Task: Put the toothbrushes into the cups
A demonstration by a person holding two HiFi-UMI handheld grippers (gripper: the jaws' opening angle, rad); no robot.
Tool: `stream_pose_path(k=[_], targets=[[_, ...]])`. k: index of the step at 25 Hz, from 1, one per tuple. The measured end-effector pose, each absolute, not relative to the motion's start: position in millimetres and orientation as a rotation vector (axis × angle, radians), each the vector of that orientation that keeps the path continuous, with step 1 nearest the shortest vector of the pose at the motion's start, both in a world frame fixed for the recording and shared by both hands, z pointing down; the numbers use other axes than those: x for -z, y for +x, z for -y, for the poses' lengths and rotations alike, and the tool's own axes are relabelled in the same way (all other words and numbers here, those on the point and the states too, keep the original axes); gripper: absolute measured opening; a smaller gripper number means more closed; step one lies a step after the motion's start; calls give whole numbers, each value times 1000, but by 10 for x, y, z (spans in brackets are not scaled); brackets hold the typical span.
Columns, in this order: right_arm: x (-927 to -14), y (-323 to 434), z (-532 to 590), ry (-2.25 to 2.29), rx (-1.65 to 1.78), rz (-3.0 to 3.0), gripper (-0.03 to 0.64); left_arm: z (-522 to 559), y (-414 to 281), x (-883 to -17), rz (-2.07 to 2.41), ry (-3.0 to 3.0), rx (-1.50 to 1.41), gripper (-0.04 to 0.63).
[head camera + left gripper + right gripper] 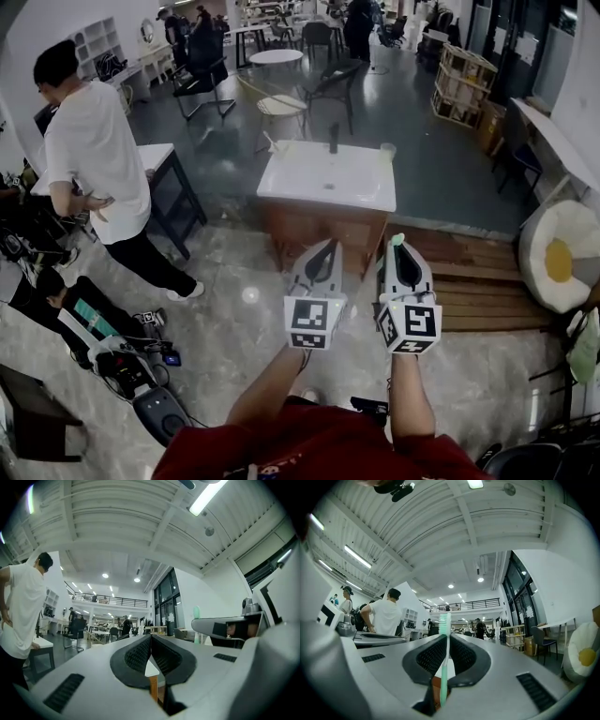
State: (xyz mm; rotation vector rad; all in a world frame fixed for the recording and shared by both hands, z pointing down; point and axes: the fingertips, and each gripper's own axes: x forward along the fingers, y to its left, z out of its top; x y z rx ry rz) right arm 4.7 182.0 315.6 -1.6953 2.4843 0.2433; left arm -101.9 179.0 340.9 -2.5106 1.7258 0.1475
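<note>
My right gripper (397,247) is shut on a pale green toothbrush (445,658), which stands upright between the jaws with its bristle head (397,240) above the tips. Beside it, my left gripper (327,247) is shut and holds nothing; its pads (140,654) meet. Both are held over the floor, short of a white table (309,183). At the table's far edge stand a dark cup (333,139), a pale cup (387,150) and a small pale thing (271,145) that is too small to tell. In the left gripper view the right gripper's toothbrush (196,612) shows at the right.
A person in a white T-shirt (94,159) stands at the left by another table (159,155). Gear lies on the floor at lower left (131,366). A wooden platform (478,281) and an egg-shaped cushion (562,258) are at the right. Chairs (281,105) stand behind the table.
</note>
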Motion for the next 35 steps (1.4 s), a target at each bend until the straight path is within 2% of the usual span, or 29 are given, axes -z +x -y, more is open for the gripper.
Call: stream_pose_path(k=[14,35], targets=[[-3344,-70,-1226,-1739,-203,-2478,41,-1189,-1065,-3550,-1684,-2567,-123,29],[-3451,1001,533,-1666,-124,-2470,41,557,-19,-3597,-1723,-2524,-65,29]])
